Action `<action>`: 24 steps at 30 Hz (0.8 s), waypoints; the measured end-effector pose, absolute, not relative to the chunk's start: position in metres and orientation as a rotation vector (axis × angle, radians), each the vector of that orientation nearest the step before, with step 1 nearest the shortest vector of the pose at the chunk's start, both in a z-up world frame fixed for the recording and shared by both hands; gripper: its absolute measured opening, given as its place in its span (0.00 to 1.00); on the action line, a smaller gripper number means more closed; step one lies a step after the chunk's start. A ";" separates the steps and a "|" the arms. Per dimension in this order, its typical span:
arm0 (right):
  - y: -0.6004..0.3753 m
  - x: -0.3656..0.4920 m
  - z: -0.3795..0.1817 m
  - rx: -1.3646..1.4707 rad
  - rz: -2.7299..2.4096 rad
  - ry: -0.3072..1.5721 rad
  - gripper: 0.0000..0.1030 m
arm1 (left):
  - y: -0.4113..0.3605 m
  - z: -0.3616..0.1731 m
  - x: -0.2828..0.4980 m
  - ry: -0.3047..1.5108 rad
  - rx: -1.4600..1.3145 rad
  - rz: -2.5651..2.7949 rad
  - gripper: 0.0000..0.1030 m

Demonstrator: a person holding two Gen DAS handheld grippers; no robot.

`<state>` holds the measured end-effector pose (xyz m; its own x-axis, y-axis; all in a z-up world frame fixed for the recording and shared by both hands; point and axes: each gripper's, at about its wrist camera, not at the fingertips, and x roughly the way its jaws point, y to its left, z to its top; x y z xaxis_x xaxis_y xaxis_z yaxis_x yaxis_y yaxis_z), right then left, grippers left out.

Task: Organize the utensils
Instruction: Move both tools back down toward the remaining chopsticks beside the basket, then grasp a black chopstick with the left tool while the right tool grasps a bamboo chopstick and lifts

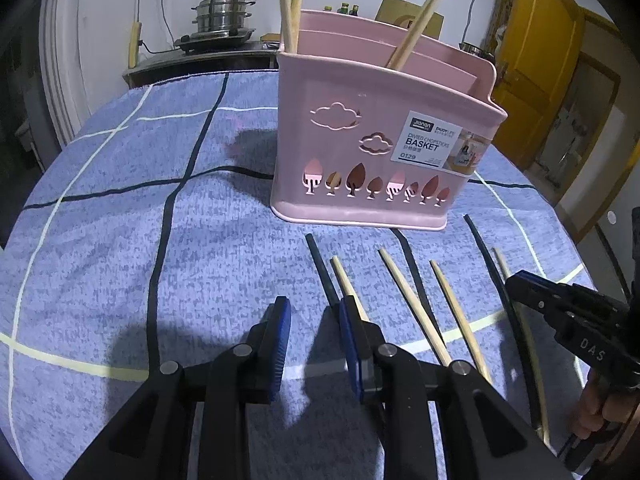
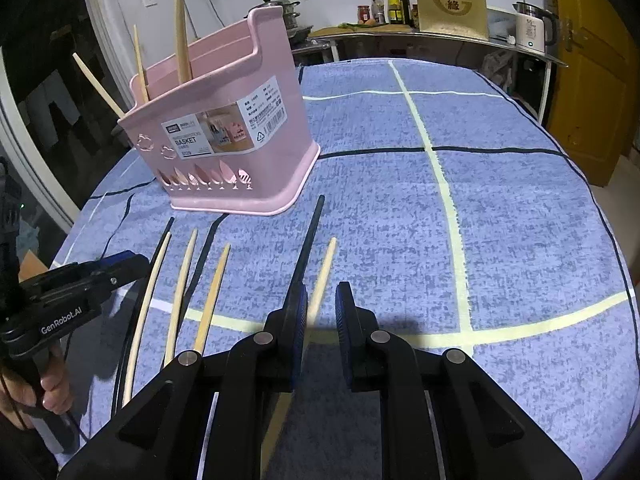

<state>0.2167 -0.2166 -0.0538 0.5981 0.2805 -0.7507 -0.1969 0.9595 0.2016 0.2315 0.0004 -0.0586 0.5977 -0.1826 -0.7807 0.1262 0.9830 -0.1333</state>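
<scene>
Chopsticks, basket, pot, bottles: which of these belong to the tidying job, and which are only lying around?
Belong to the job:
- pink basket
- loose wooden chopsticks
- loose black chopsticks

Only lying around:
- steamer pot
- bottles
- kettle
- gold box

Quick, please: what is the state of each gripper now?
Left gripper: open, holding nothing.
Right gripper: open, a wooden chopstick lies between its fingers, not gripped.

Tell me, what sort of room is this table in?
Most likely a home kitchen or dining corner. A stacked steel steamer pot sits on a burner behind the table, sauce bottles and an electric kettle line a counter, and a pink chopstick basket stands on the blue cloth.
</scene>
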 end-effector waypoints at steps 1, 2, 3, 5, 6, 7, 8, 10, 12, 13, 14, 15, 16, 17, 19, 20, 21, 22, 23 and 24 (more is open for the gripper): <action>-0.216 0.217 -0.054 0.097 0.274 0.889 0.15 | -0.001 -0.059 0.232 0.912 -0.063 -0.176 0.24; -0.215 0.218 -0.054 0.092 0.270 0.890 0.15 | -0.002 -0.059 0.233 0.912 -0.057 -0.171 0.24; -0.214 0.219 -0.054 0.087 0.267 0.891 0.15 | -0.004 -0.058 0.233 0.911 -0.053 -0.169 0.24; -0.212 0.220 -0.054 0.079 0.262 0.892 0.15 | -0.008 -0.058 0.236 0.919 -0.043 -0.173 0.24; -0.212 0.221 -0.054 0.077 0.260 0.892 0.15 | -0.010 -0.060 0.237 0.931 -0.037 -0.171 0.24; -0.211 0.222 -0.053 0.077 0.260 0.892 0.15 | -0.012 -0.060 0.238 0.925 -0.023 -0.164 0.24; -0.211 0.222 -0.053 0.078 0.260 0.893 0.15 | -0.014 -0.060 0.238 0.924 -0.010 -0.161 0.24; -0.211 0.222 -0.053 0.078 0.261 0.893 0.15 | -0.018 -0.061 0.239 0.920 0.010 -0.154 0.24; -0.211 0.223 -0.053 0.074 0.258 0.893 0.14 | -0.019 -0.061 0.240 0.915 0.020 -0.145 0.24; -0.211 0.224 -0.054 0.072 0.256 0.894 0.14 | -0.021 -0.062 0.241 0.916 0.021 -0.140 0.24; -0.210 0.225 -0.054 0.069 0.254 0.895 0.14 | -0.022 -0.061 0.242 0.919 0.024 -0.135 0.24; -0.210 0.227 -0.054 0.065 0.250 0.896 0.14 | -0.024 -0.061 0.242 0.922 0.029 -0.130 0.24; -0.210 0.228 -0.054 0.063 0.247 0.897 0.13 | -0.025 -0.061 0.244 0.926 0.039 -0.123 0.24; -0.209 0.230 -0.054 0.059 0.243 0.898 0.12 | -0.027 -0.061 0.245 0.930 0.051 -0.116 0.24; -0.208 0.233 -0.054 0.054 0.237 0.902 0.11 | -0.031 -0.060 0.249 0.937 0.067 -0.108 0.24; -0.208 0.235 -0.054 0.052 0.235 0.904 0.10 | -0.032 -0.060 0.251 0.939 0.070 -0.108 0.24; -0.208 0.236 -0.054 0.048 0.233 0.905 0.09 | -0.033 -0.060 0.252 0.942 0.070 -0.107 0.22; -0.207 0.237 -0.054 0.044 0.232 0.906 0.09 | -0.035 -0.060 0.254 0.945 0.070 -0.110 0.20; -0.206 0.238 -0.054 0.038 0.231 0.907 0.09 | -0.037 -0.059 0.255 0.947 0.075 -0.115 0.14; -0.206 0.239 -0.054 0.033 0.230 0.907 0.08 | -0.039 -0.059 0.256 0.949 0.083 -0.118 0.09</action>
